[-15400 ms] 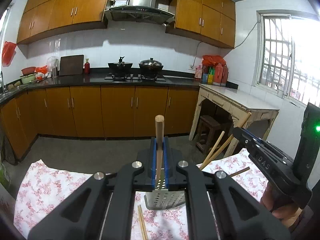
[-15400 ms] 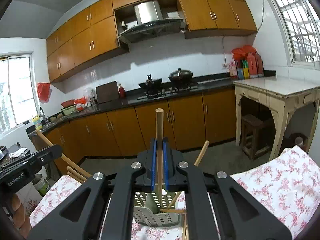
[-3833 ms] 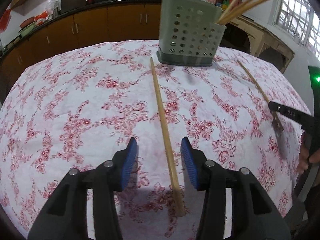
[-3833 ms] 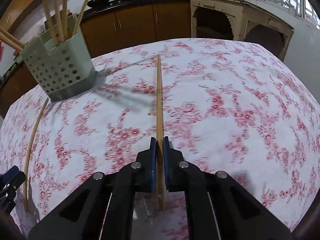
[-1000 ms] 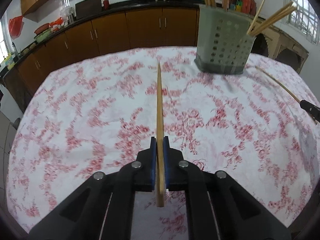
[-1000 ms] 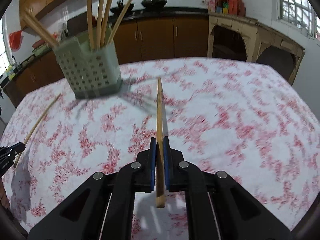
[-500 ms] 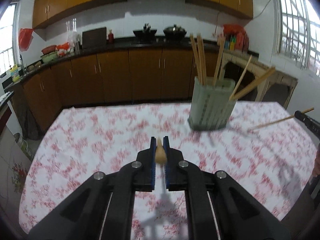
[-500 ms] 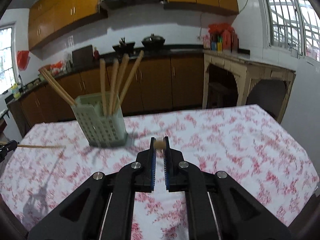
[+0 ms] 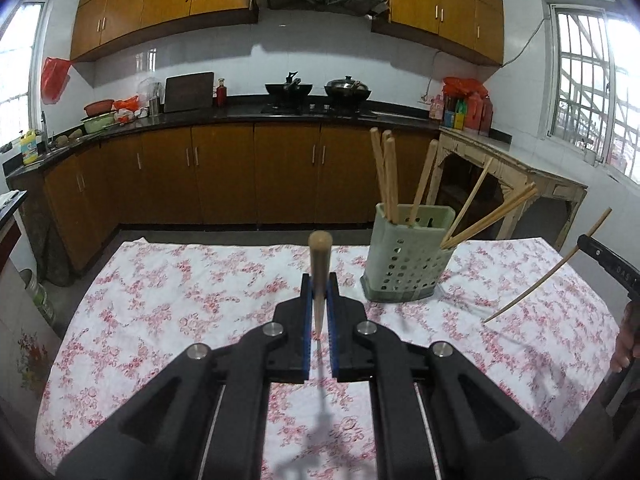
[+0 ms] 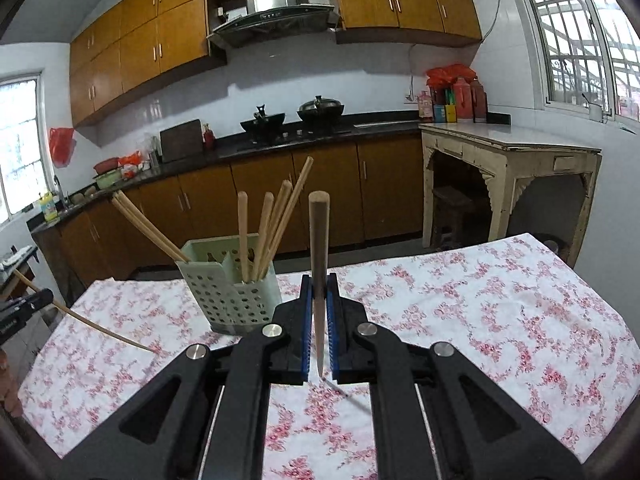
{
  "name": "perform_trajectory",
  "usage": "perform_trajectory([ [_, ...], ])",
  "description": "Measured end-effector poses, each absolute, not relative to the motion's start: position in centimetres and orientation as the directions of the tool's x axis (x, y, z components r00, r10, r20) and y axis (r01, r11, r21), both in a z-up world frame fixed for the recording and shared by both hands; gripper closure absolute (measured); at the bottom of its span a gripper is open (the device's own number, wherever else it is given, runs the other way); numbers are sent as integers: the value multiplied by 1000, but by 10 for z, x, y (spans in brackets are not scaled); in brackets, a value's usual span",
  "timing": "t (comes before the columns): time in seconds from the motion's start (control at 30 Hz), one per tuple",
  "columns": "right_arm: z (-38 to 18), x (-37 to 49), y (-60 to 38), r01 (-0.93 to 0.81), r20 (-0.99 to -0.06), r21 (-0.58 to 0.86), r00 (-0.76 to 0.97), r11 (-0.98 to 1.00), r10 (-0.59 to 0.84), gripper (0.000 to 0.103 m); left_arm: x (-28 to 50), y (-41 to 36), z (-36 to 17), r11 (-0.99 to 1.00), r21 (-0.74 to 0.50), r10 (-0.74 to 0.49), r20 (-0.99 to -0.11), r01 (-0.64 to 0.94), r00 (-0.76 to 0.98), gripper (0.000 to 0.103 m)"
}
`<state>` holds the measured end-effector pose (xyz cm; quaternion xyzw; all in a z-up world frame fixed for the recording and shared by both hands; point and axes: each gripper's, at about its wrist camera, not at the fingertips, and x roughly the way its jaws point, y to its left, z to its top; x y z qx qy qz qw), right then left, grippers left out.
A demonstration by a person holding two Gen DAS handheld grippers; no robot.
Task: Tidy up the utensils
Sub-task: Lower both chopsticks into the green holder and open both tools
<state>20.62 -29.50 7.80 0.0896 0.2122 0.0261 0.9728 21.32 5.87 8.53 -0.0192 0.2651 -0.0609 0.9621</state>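
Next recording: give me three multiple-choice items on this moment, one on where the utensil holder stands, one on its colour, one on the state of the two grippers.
1. Where does the utensil holder stand?
A. On the floral tablecloth
B. On the dark kitchen counter
C. On the floor

2. What colour is the holder?
A. Red
B. Pale green
C. Black

3. What is the state of the left gripper and the right gripper?
A. Both open, holding nothing
B. Only the left one holds something
C. Each shut on a chopstick

Answers:
1 A, its base sits on the cloth in both views.
2 B, its perforated walls are pale green.
3 C, the left chopstick and the right chopstick each stand pinched between blue pads, lifted off the cloth.
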Motion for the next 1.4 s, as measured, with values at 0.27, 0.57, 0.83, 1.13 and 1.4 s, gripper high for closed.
perform_trajectory([
  [0.27,126,206,-294,-109,-333,282,921,953,203,96,211,26,135,967,-94,-254,-431,237,866,95],
  [0.57,159,219,-277,-175,-234,292,940,940,247,96,225,-23,179,942,-84,-333,-346,325,877,95],
  [0.83,169,245,-260,-166,-170,250,962,954,212,96,267,-37,205,962,-134,-265,-263,237,928,95],
  [1.13,148,277,-255,-137,-223,251,955,958,195,96,309,-41,190,979,-126,-191,-277,162,942,95],
  [1.4,120,301,-249,-124,-313,261,927,957,205,96,328,-36,160,979,-140,-190,-361,148,913,95],
])
